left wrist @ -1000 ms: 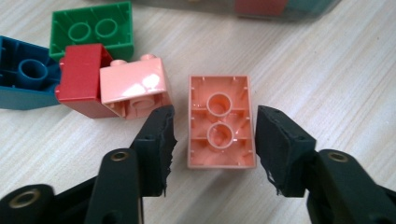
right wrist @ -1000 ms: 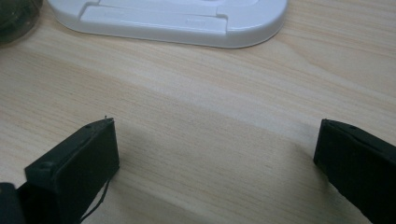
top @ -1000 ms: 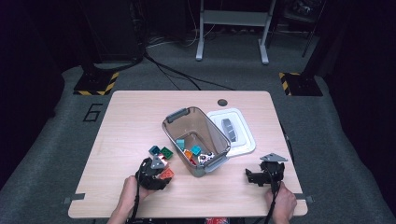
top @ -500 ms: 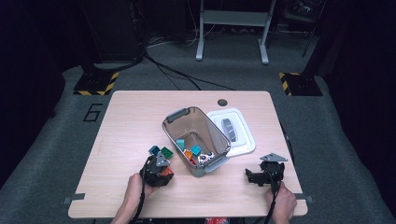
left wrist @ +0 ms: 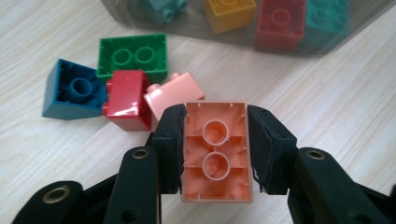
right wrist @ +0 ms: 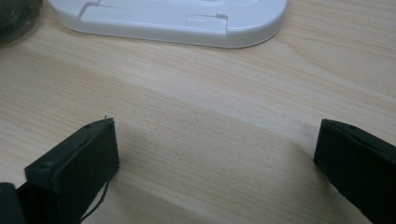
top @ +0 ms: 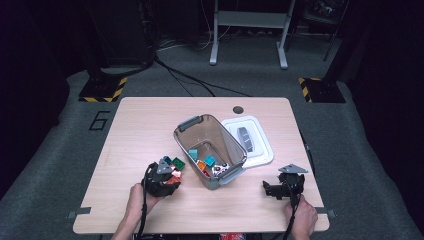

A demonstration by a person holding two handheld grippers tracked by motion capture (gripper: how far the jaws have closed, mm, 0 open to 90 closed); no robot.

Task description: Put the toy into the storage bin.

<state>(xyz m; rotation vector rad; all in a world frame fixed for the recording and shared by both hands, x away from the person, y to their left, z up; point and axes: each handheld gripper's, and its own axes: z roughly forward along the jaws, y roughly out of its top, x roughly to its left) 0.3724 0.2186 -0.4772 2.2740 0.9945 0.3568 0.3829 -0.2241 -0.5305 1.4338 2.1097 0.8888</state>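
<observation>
Landmark for all positions: the clear plastic bin (top: 210, 150) at the middle of the worktop (top: 145, 125).

Left of the bin, just beside its near left corner, a small cluster of toy building blocks lies on the wood: a blue block (left wrist: 72, 91) on its side, a green block (left wrist: 133, 56) with its hollow underside up, a red block (left wrist: 127, 100) and a pale pink block (left wrist: 175, 95), these touching or nearly so.

Left tongs (left wrist: 215, 149): the jaws have just been closing and now pinch a salmon-pink two-stud block (left wrist: 215, 154) across its short width, pads flat on the two long side walls, hollow underside facing the camera. The block sits at the near edge of the cluster, left of the bin.

Handling judgement: the block is hollow rigid plastic, so light, stiff and not fragile. Its smooth glossy walls are likely slippery, and a pinch set off-centre could let it pivot. The present hold on the flat parallel walls, near mid-length, appears sound.

Inside the bin, more blocks rest at the near end, teal (top: 210, 161) and orange (top: 201, 165) among them.

Right of the bin, touching or just beside it, lies its white lid (top: 250, 140).

Right tongs (right wrist: 217, 154): spread wide and empty, over bare worktop near the lid's near edge.
</observation>
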